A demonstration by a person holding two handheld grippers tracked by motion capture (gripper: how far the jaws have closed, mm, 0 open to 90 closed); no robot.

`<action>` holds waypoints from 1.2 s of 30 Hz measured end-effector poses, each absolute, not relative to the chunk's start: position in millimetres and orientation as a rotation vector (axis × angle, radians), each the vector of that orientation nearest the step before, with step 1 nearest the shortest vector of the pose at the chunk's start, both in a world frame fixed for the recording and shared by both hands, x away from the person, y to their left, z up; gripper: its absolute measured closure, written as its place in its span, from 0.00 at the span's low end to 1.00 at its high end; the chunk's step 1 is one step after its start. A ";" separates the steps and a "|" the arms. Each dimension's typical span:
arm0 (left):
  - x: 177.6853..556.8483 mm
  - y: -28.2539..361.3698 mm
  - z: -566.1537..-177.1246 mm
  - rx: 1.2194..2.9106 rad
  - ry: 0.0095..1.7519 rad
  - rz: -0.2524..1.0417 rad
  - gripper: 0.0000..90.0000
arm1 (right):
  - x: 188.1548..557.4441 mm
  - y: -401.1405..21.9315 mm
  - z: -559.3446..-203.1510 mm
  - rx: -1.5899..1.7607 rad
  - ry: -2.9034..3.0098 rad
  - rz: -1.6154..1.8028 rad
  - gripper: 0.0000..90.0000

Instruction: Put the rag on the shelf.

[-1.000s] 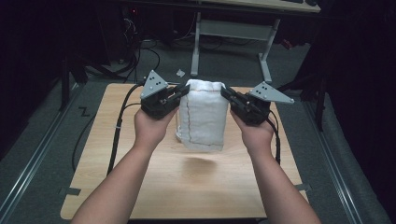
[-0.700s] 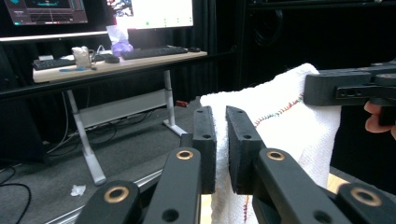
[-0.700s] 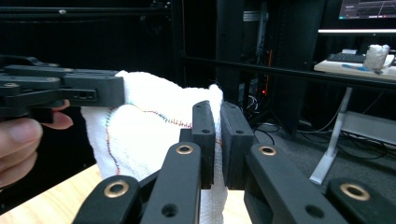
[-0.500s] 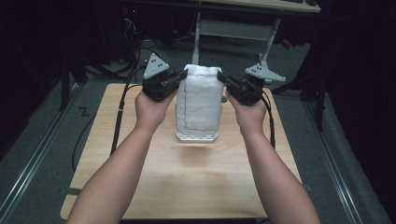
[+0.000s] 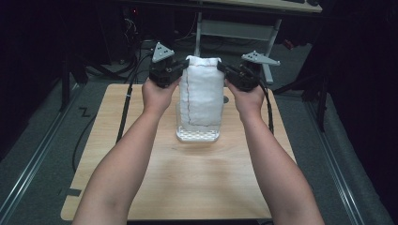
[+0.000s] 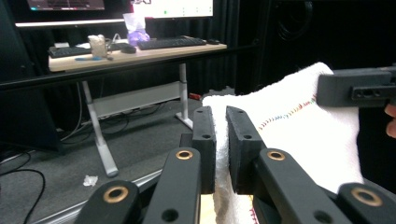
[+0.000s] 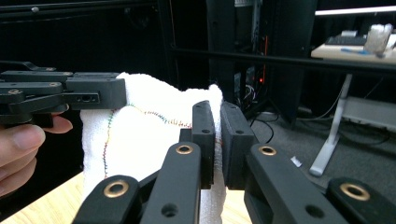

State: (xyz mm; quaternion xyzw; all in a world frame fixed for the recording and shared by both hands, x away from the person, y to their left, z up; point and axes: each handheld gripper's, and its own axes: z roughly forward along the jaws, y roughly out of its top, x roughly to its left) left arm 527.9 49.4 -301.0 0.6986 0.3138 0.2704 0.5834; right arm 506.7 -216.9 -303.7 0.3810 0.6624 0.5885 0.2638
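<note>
We keep both the left gripper (image 5: 180,75) and right gripper (image 5: 224,74) clamped on the towel (image 5: 202,91) corners (hanging over a white tray (image 5: 197,136)), lowering evenly.

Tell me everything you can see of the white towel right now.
The white towel looks like soft terry cloth with a line of multicoloured stitching down its face. It hangs upright, held up by its two top corners: the left hand-held gripper is shut on one, the right hand-held gripper on the other. It hangs over the wooden table; its lower edge reaches a pale, perforated tray-like thing; whether they touch I cannot tell.
</note>
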 end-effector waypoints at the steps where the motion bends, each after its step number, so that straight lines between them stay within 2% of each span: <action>1: 530.2 48.6 -302.1 1.635 0.738 0.635 0.92 | 509.4 -217.0 -305.4 1.033 1.791 1.593 0.95; 14: 561.8 36.8 -334.7 1.781 0.806 0.644 0.92 | 543.3 -216.0 -336.8 1.088 1.885 1.472 0.95; 21: 569.7 34.7 -356.1 1.841 0.868 0.604 0.91 | 556.8 -212.6 -356.6 1.141 1.949 1.393 0.94; 23: 571.8 36.5 -361.8 1.845 0.899 0.562 0.87 | 560.7 -213.3 -363.0 1.183 1.973 1.379 0.88; 25: 571.7 39.5 -364.0 1.815 0.917 0.548 0.72 | 562.6 -215.8 -367.4 1.203 1.974 1.366 0.81; 36: 563.3 57.8 -363.8 1.780 0.936 0.529 0.69 | 556.4 -219.1 -371.8 1.208 1.975 1.311 0.77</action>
